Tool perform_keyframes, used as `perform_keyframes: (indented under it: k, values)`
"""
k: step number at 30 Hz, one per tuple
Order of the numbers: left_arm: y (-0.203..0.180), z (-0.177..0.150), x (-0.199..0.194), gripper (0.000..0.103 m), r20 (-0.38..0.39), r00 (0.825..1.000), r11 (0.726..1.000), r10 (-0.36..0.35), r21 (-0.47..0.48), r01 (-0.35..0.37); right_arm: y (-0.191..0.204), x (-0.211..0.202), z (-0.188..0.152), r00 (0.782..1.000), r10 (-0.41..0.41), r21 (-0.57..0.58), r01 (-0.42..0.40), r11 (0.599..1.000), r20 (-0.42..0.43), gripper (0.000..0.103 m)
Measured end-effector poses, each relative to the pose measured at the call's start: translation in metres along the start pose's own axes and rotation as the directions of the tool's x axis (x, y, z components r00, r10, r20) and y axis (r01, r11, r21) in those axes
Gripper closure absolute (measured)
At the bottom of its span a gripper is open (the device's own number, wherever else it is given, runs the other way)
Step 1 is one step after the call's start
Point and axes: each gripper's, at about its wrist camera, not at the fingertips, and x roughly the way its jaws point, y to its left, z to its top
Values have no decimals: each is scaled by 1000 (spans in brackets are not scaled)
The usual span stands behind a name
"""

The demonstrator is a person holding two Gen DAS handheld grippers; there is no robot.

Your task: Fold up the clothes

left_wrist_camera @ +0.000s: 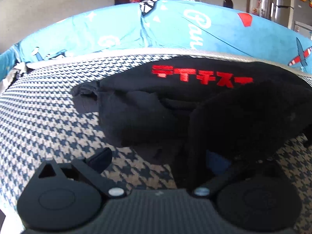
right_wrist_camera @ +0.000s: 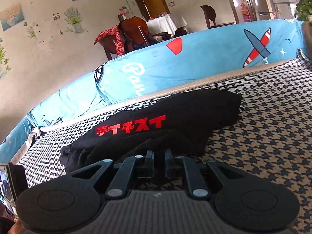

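Black garment bunched on the houndstooth cushion, both grippers at its near edge

Nearest, the left gripper (left_wrist_camera: 156,156) stands spread wide, a dark flap draped over its right finger; the right gripper (right_wrist_camera: 159,160) has fingers pressed almost together at the hem, though whether cloth is pinched I cannot tell. The black cotton garment with red embroidered characters (right_wrist_camera: 156,115) lies partly doubled over — this fits a fold midway or a final tidy. Beyond it, the beige-and-navy houndstooth cushion (right_wrist_camera: 263,117) — then a blue aeroplane-print bolster (right_wrist_camera: 204,62), wooden chairs (right_wrist_camera: 134,33) and a stickered wall (right_wrist_camera: 48,39).
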Motion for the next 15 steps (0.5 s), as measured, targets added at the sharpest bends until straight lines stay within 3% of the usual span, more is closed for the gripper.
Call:
perform_keyframes:
  k: [4, 6, 10, 15]
  values:
    - [10, 5, -5, 0, 24, 992, 992, 124, -31, -124, -2, -5, 1, 1000, -6, 11, 6, 1000, 12, 91]
    - [21, 9, -7, 0, 28, 987, 986, 155, -72, -153, -5, -6, 3, 1000, 0, 38, 0, 999, 4, 91]
    - [34, 12, -16, 0, 35, 988, 982, 150, -120, -145, -12, -4, 1, 999, -2, 107, 5, 994, -32, 91]
    - [46, 13, -26, 0, 41, 991, 979, 130, -164, -121, -15, 4, -8, 988, -117, 94, 127, 987, -103, 89]
